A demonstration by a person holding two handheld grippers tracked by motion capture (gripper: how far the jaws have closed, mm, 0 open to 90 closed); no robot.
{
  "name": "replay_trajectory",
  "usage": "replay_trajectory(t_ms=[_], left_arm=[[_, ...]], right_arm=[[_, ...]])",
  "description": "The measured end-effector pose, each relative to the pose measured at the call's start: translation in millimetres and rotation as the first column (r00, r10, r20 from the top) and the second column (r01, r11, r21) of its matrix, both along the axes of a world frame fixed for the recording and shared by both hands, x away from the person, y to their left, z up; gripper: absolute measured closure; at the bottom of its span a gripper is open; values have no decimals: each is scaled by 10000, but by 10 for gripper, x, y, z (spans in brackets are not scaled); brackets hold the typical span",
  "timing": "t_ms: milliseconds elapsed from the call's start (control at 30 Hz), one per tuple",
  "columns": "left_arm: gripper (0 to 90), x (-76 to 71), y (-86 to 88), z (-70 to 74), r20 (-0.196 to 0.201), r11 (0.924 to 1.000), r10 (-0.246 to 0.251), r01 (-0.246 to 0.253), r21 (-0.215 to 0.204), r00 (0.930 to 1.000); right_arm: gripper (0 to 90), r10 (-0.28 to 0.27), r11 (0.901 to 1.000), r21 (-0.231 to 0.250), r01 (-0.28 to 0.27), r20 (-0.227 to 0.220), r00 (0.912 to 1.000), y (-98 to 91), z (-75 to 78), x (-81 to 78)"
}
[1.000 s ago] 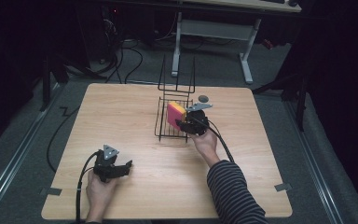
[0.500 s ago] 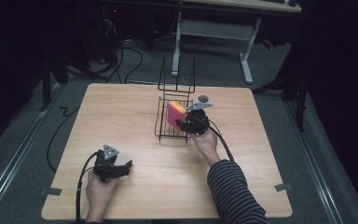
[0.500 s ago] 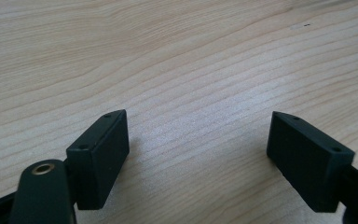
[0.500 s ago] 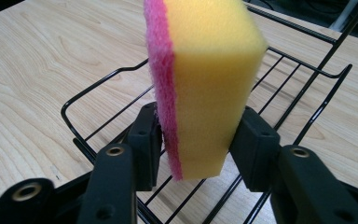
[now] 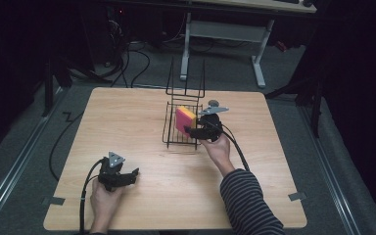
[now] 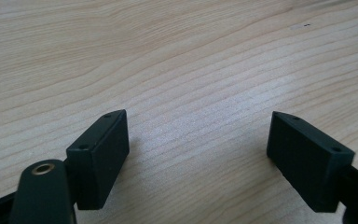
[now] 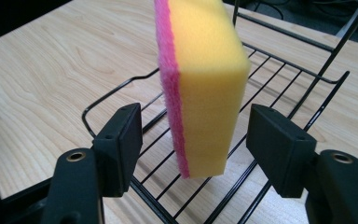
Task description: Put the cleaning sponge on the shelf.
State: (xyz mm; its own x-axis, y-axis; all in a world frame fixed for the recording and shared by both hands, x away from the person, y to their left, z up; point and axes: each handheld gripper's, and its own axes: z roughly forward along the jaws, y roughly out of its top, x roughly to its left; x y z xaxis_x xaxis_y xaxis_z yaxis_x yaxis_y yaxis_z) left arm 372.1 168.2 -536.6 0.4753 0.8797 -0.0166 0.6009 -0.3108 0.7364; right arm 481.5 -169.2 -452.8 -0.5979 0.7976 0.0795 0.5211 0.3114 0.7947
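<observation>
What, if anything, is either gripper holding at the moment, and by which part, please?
Nothing is held. The right gripper is open, its jaws apart on either side of the sponge, which stands on edge in the rack. The left gripper is open over bare table.

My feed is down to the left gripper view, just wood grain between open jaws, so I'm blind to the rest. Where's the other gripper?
Observer: The right gripper is at the black wire rack, mid-table.
Operator: Anything in the rack?
Observer: A yellow and pink sponge, standing on edge on the wires.
Operator: Is it clamped?
Observer: No. In the right gripper view the jaws stand open either side of the sponge, gaps showing.
</observation>
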Motion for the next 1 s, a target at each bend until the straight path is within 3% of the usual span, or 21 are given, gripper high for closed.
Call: replay_trajectory(t_ms=[367,1000], left_arm=[[215,0,0,0,0,10000,-2,2,3,10000],[215,0,-1,0,3,10000,0,0,5,10000]], right_arm=[[371,-9,9988,482,4,106,9999,-140,113,-117],[377,129,9965,822,-177,588,9982,-369,304,-303]])
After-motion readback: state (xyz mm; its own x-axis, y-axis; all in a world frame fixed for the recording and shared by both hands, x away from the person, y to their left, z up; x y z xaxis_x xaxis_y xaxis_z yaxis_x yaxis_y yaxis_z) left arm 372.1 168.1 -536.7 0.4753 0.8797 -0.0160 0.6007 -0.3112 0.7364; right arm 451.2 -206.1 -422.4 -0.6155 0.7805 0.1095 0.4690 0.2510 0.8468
